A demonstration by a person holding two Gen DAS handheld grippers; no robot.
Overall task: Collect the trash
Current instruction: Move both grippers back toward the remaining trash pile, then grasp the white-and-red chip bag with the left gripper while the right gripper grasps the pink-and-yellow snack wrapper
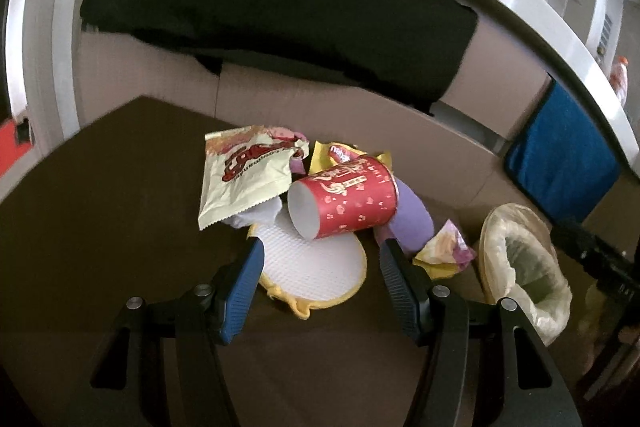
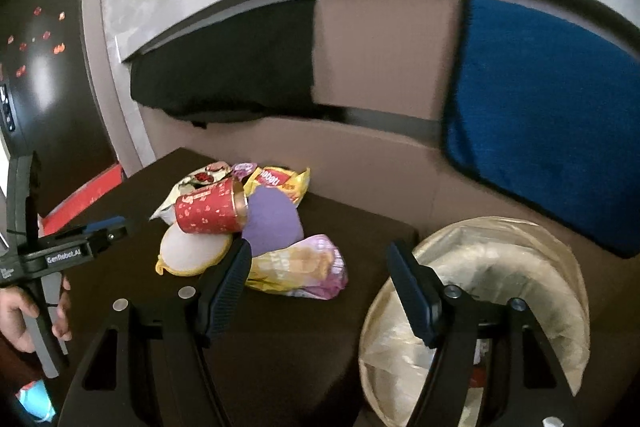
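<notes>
Red paper cup (image 1: 344,201) lies sideways atop the litter: light, crushable; grip its wall gently. Left gripper (image 1: 320,281) and right gripper (image 2: 320,281) both gape, empty.

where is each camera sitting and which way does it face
Left wrist: sits on the left claw, looking forward and down at the trash pile; its own two open fingers frame the red paper cup.
Right wrist: sits on the right claw, facing the pile's right end and the lined bin; its own open fingers show, plus the left claw and the person's hand.
Shared: red paper cup, purple disc, lined bin, dark table.
</notes>
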